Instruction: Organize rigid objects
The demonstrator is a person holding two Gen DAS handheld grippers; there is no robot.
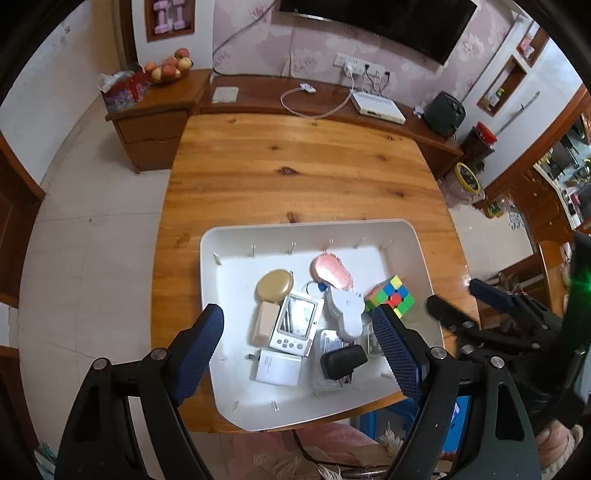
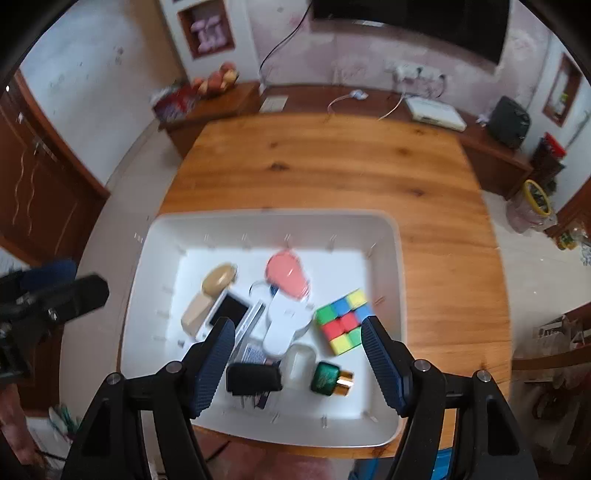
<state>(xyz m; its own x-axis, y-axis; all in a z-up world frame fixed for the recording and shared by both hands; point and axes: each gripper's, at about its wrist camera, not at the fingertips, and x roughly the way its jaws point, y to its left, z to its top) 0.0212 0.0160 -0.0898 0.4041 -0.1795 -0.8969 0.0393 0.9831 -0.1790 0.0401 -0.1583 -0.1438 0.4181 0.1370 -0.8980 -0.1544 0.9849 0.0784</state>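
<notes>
A white tray [image 1: 221, 266] sits at the near edge of the wooden table [image 1: 295, 162]. It holds a Rubik's cube [image 1: 389, 297], a pink oval item [image 1: 332, 272], a tan round case [image 1: 274, 285], a beige block [image 1: 266, 322], a digital display unit [image 1: 297, 325], a white gadget [image 1: 345, 308], a black adapter [image 1: 341, 360] and a white plug [image 1: 277, 369]. The right wrist view also shows the tray [image 2: 147, 258], the cube [image 2: 345, 319] and a green bottle [image 2: 328, 377]. My left gripper [image 1: 299, 350] and right gripper [image 2: 297, 363] both hover open above the tray, empty.
A low wooden cabinet [image 1: 295, 103] runs behind the table with a white router [image 1: 376, 107], a fruit bowl [image 1: 168, 68] and a tissue box [image 1: 120, 90]. A TV [image 1: 388, 22] hangs on the wall. The tiled floor [image 1: 92, 240] lies to the left.
</notes>
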